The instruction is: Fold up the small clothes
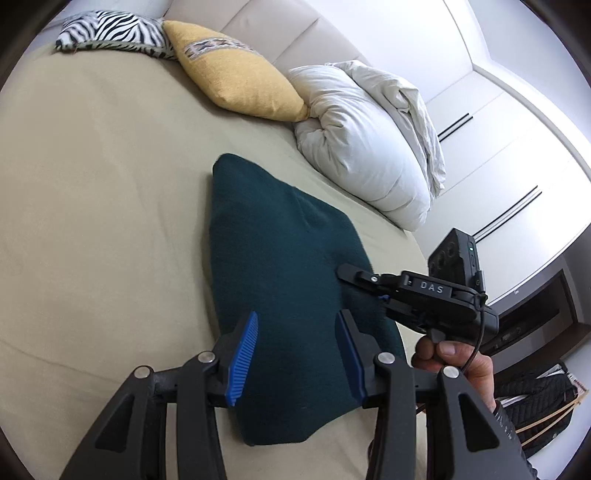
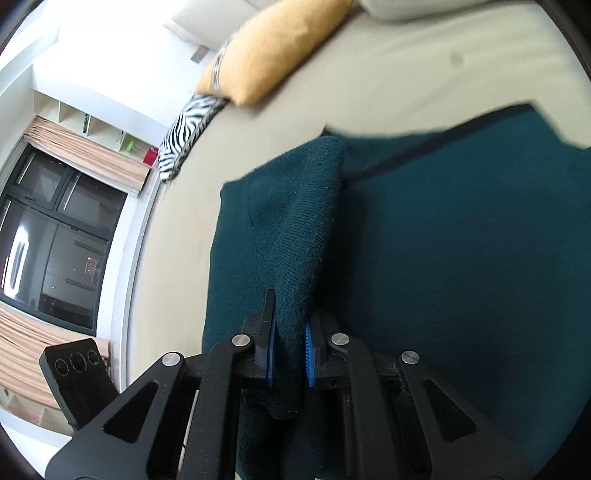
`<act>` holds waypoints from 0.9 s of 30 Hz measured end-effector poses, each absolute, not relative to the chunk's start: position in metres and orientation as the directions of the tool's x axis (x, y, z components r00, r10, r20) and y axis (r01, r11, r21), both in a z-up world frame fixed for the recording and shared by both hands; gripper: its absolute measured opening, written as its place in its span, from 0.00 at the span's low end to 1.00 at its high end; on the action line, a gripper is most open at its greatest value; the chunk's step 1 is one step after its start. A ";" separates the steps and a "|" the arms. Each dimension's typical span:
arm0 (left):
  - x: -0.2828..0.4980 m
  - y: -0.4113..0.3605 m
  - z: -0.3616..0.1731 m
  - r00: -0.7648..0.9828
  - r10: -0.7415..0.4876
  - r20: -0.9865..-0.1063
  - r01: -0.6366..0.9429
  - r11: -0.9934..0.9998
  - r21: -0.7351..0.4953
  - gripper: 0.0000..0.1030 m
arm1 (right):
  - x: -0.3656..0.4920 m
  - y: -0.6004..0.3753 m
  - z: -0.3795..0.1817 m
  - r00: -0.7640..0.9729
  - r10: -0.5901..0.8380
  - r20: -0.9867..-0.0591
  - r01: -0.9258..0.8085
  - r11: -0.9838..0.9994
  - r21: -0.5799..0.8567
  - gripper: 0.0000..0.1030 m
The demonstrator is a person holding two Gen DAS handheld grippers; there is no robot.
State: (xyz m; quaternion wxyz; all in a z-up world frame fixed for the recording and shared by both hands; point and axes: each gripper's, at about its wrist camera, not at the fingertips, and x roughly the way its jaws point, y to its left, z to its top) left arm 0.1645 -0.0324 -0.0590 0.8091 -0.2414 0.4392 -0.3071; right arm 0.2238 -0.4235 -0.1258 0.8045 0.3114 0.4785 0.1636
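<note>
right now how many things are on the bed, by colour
dark green garment: 1
yellow cushion: 1
zebra-print cushion: 1
white duvet: 1
total: 4

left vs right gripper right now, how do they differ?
The left gripper has its jaws apart, nothing pinched; the right gripper is clamped on a fold of the green knit garment. Left hovers above the flat cloth; right lifts a ridge of it. Both have black fingers with blue ribbed pads.
</note>
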 end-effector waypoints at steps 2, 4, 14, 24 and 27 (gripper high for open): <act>0.166 -0.046 -0.053 0.422 -0.708 -0.566 0.309 0.700 -0.644 0.45 | 0.216 -0.448 -0.120 0.514 0.541 -0.665 0.052 0.755 0.654 0.10; 0.167 -0.062 -0.048 0.416 -0.708 -0.571 0.335 0.702 -0.628 0.47 | 0.208 -0.473 -0.117 0.537 0.514 -0.669 0.078 0.759 0.646 0.10; 0.175 -0.170 -0.042 0.355 -0.701 -0.619 0.465 0.707 -0.534 0.48 | 0.182 -0.574 -0.142 0.551 0.456 -0.699 0.192 0.745 0.638 0.10; 0.180 -0.192 -0.079 0.328 -0.663 -0.673 0.462 0.734 -0.498 0.46 | 0.177 -0.587 -0.177 0.559 0.514 -0.651 0.182 0.690 0.701 0.10; 0.176 -0.195 -0.080 0.330 -0.644 -0.690 0.494 0.741 -0.455 0.45 | 0.170 -0.597 -0.190 0.574 0.544 -0.611 0.189 0.638 0.746 0.13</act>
